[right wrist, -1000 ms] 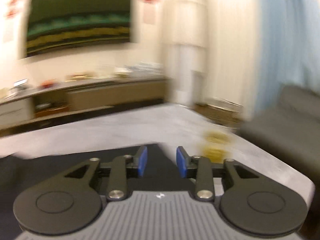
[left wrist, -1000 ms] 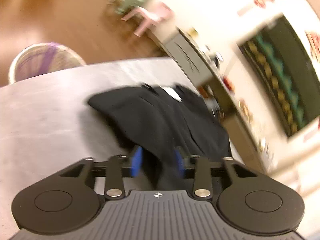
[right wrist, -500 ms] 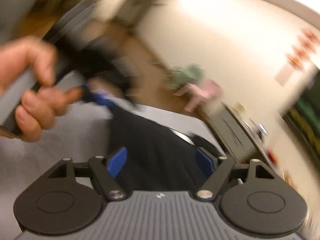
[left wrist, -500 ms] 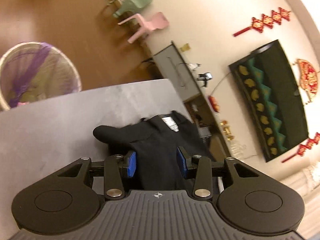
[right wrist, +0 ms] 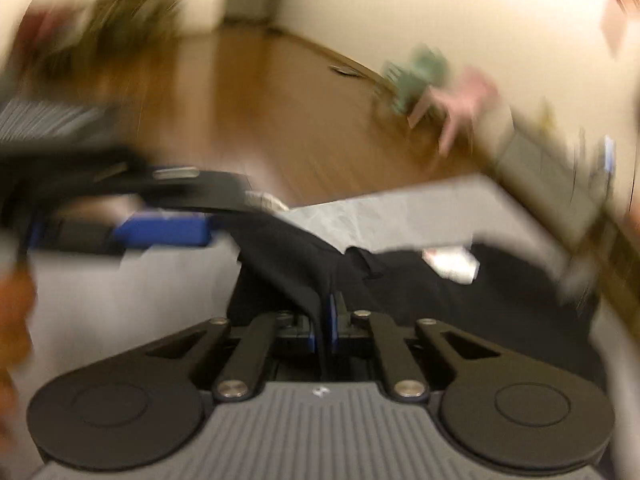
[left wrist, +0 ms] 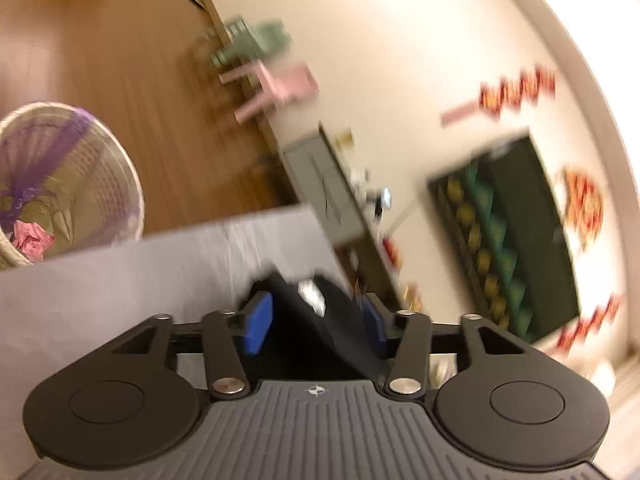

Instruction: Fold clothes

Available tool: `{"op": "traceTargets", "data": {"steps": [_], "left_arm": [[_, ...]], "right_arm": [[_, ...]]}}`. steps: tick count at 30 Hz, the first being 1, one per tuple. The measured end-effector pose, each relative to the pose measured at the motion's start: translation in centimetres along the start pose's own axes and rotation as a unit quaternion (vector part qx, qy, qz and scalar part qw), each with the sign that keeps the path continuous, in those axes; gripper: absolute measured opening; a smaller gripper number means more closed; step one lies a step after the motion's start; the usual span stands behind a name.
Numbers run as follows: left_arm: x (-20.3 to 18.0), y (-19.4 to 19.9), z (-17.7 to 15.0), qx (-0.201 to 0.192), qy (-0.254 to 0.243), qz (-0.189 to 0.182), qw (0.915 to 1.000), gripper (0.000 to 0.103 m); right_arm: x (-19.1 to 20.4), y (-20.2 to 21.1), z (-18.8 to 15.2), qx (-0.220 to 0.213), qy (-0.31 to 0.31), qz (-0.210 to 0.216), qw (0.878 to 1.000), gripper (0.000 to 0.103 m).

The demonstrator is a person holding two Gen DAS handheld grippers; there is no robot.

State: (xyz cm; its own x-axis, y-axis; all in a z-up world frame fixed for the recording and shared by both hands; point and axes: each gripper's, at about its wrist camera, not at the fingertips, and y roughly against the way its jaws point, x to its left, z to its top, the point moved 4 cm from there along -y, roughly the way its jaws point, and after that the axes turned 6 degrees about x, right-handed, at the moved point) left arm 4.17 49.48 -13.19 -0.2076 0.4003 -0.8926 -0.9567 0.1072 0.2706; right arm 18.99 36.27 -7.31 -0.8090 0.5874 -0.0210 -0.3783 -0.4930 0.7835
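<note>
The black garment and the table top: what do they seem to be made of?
The black garment looks like soft matte fabric, probably knit: it drapes and creases limply where it is pinched. The table top looks like pale grey stone or a laminate imitating it; the faint mottling suggests this, but blur leaves it open.

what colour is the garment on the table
Black garment, with a white label; clearest in the right wrist view.

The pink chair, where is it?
In the left wrist view, the pink chair stands upper middle, on the wooden floor against the wall, beside the green chair.
</note>
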Motion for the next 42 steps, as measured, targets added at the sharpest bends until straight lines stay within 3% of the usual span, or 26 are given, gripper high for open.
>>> {"op": "traceTargets", "data": {"steps": [4,7,9,13,16,19,21,23,27,28,33,36,38,39,42], "left_arm": [[0.5,-0.2,-1.2,0.036,0.037,-0.045,0.9976,0.059],[0.4,-1.5,-2.6,0.078,0.052,-0.068,0.9933,0.061],[0.1,-3.0,-3.3,0.105,0.036,-0.053,0.9924,0.062],[0.6,-5.9,-4.5,0.137,0.022,0.013,0.9902,0.062],[0.2,-8.3,-4.2,0.132,-0.006,0.041,0.9904,0.062],[-0.1,-10.0,-2.5,0.101,-0.012,0.04,0.994,0.062],[-0.1,-10.1,-0.3,0.054,0.005,0.017,0.9984,0.061],[0.4,-9.6,1.2,0.029,0.029,0.003,0.9991,0.061],[2.0,-8.2,1.9,0.039,0.073,0.002,0.9965,0.065],[2.5,-7.7,1.8,0.048,0.074,0.01,0.996,0.065],[3.8,-5.6,1.7,0.052,0.097,0.029,0.9935,0.066],[3.0,-5.3,1.1,0.071,0.071,0.022,0.9947,0.069],[2.1,-5.8,0.1,0.096,0.042,0.018,0.9944,0.07],[1.9,-6.2,-0.3,0.105,0.028,0.021,0.9938,0.071],[1.5,-7.5,-1.4,0.128,-0.01,0.035,0.9911,0.071]], "right_arm": [[-5.0,0.9,-0.9,-0.003,-0.157,0.073,0.985,0.006],[-5.2,1.8,-2.0,-0.01,-0.231,0.107,0.967,0.006],[-6.2,2.2,-2.5,-0.016,-0.275,0.138,0.951,0.006],[-7.1,3.4,-3.3,-0.032,-0.332,0.18,0.925,0.006],[-8.1,3.4,-3.6,-0.038,-0.356,0.21,0.91,0.006],[-8.2,3.8,-4.2,-0.049,-0.359,0.236,0.902,0.006],[-7.5,4.1,-4.7,-0.057,-0.339,0.24,0.908,0.006],[-6.1,3.4,-5.4,-0.041,-0.298,0.216,0.929,0.014],[-4.0,1.7,-7.1,-0.011,-0.222,0.123,0.967,0.048],[-4.0,1.4,-7.4,-0.01,-0.214,0.105,0.971,0.049],[-4.9,0.2,-7.4,-0.012,-0.264,0.111,0.958,0.055],[-5.3,-0.9,-6.7,-0.016,-0.287,0.118,0.95,0.056],[-5.3,-1.6,-5.9,-0.016,-0.276,0.106,0.955,0.029],[-5.3,-2.0,-5.5,-0.015,-0.267,0.097,0.959,0.003],[-5.0,-1.9,-4.2,-0.027,-0.241,0.086,0.966,0.001]]}}
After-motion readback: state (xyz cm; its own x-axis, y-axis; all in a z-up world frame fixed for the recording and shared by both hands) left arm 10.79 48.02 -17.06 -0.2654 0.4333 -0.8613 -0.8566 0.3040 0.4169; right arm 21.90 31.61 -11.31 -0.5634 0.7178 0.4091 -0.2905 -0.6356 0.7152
